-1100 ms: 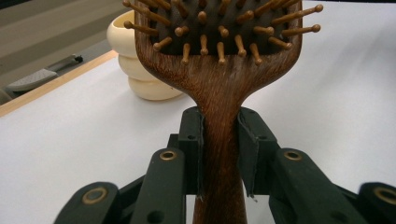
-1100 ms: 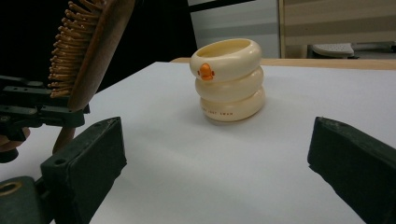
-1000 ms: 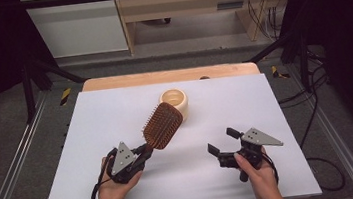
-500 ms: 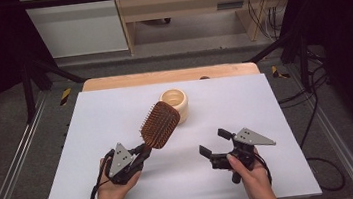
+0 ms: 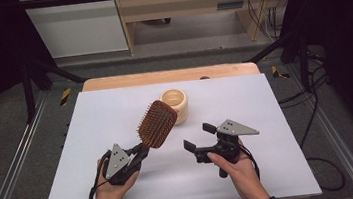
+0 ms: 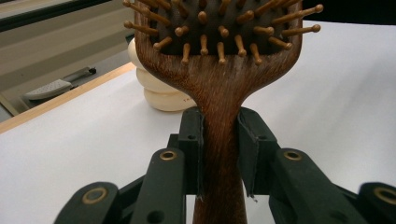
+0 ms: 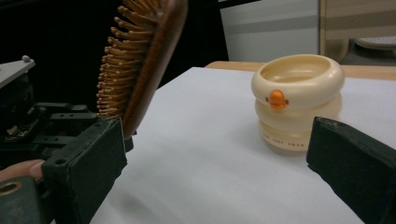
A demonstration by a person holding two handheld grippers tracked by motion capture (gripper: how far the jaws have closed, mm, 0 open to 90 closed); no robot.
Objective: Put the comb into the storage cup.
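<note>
The left gripper point(image 5: 138, 156) is clamped on the handle of a wooden hairbrush point(image 5: 157, 124), near the front of the white tabletop point(image 5: 277, 118). In the left gripper view the two black jaws press on either side of the brush's narrow neck, just below the paddle, with the bristles point(image 6: 219, 32) facing the camera. From above, the brush slants up and away from the left hand point(image 5: 109, 187), its head raised off the tabletop and tilted toward the far right, bristle side up.

A cream cup point(image 5: 175, 104) made of stacked rings stands upright just behind the brush head, with a small orange knob point(image 7: 276, 99) on its side. Whether brush and cup touch cannot be told.

The right gripper point(image 5: 200, 138) is held in the right hand point(image 5: 238, 170), to the right of the brush and apart from it. Its jaws stand wide apart with nothing between them. In the right gripper view they frame the brush head at the left and the cup at the right.
</note>
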